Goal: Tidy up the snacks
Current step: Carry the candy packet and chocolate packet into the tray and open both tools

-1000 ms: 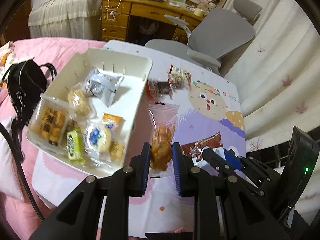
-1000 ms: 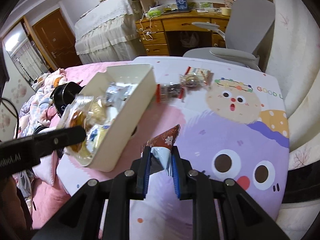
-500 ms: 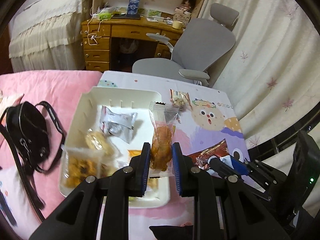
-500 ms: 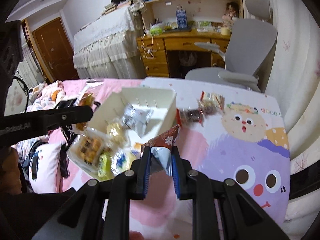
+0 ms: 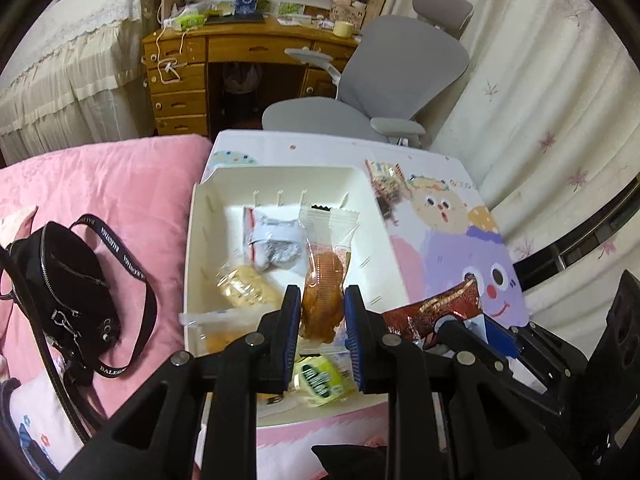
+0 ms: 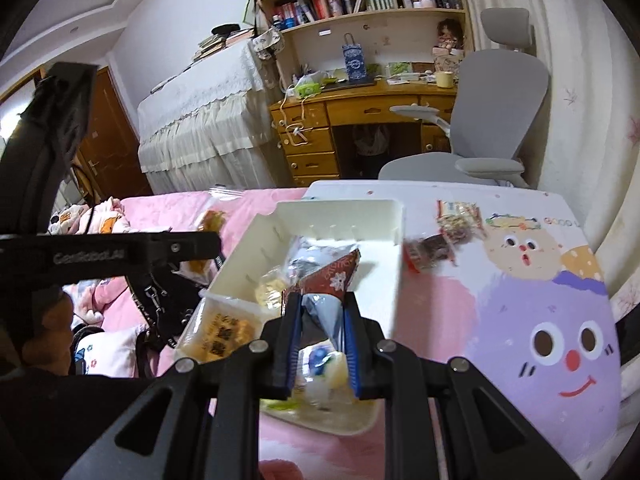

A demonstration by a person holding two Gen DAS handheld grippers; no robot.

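My left gripper (image 5: 322, 312) is shut on a clear packet with an orange pastry (image 5: 324, 280) and holds it above the white tray (image 5: 288, 178). My right gripper (image 6: 320, 320) is shut on a dark red and silver snack packet (image 6: 326, 284) and holds it over the same tray (image 6: 340, 210). The tray holds several wrapped snacks, among them a silver packet (image 5: 272, 240) and a green one (image 5: 320, 378). Two snack packets (image 6: 456, 216) (image 6: 428, 252) lie on the cartoon tablecloth to the right of the tray.
The table's cartoon cloth (image 6: 540, 320) stretches to the right. A black bag (image 5: 68, 288) lies on the pink bed at the left. A grey office chair (image 5: 400, 76) and a wooden desk (image 5: 224, 56) stand beyond the table.
Both grippers have lifted and moved left with their packets, from over the tablecloth to above the tray. Both stay shut.
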